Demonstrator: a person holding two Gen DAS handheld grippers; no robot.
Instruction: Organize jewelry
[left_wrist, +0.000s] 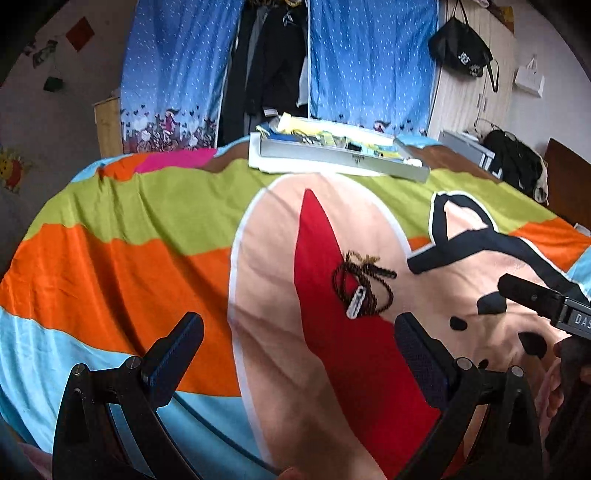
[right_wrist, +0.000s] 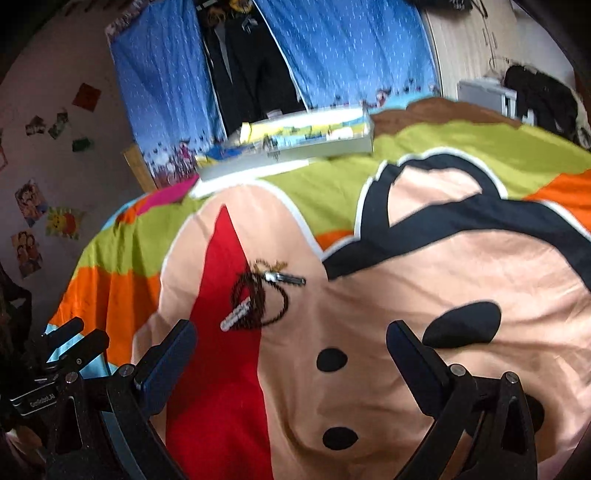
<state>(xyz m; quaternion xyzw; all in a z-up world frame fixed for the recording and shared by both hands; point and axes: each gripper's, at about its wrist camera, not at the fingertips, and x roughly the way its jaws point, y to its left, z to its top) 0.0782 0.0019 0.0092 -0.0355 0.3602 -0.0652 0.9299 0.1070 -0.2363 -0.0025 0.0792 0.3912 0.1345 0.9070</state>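
Nothing looks sorted yet: the dark beaded necklace (left_wrist: 364, 284) with silver hair clips lies mid-frame on the colourful cartoon bedspread (left_wrist: 110, 266), the grey tray (left_wrist: 343, 157) sits at upper centre, and the left gripper (left_wrist: 299, 354) and right gripper (right_wrist: 291, 354) are both wide open and empty.

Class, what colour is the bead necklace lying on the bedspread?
Dark brown bead necklace, clearest in the left wrist view.

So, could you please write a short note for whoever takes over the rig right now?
Left gripper: open, empty, above the bedspread.
Right gripper: open, empty, beside the left.
Jewelry: a dark bead necklace lies bunched on the red patch ahead of both grippers, a pale hair clip on top of it.
The tray sits at the bed's far edge, already holding items.
Done: nothing picked up yet.
Left: move the necklace and clip, probably into the tray.
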